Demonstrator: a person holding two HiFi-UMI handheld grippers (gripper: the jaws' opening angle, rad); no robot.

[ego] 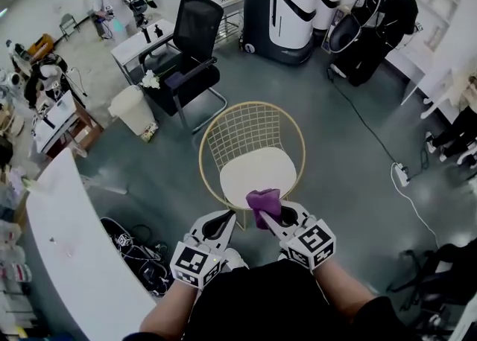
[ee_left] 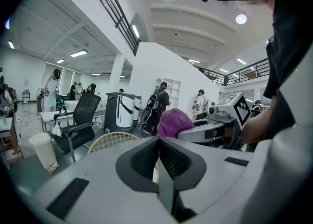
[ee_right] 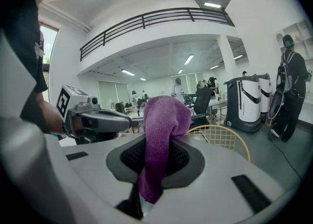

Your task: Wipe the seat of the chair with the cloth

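Right gripper point(ee_right: 161, 162) pinches purple cloth point(ee_right: 164, 135) between jaws.

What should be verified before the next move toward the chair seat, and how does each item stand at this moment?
1. Cloth gripped: ok. The right gripper is shut on the purple cloth.
2. Spare hand free: ok. The left gripper is shut on nothing.
3. Surface bare: ok. Nothing lies on the white seat.
4. Cloth touching the seat: cannot tell. The head view only shows it over the front edge.
5. Cloth spread flat: not ok. It is bunched.
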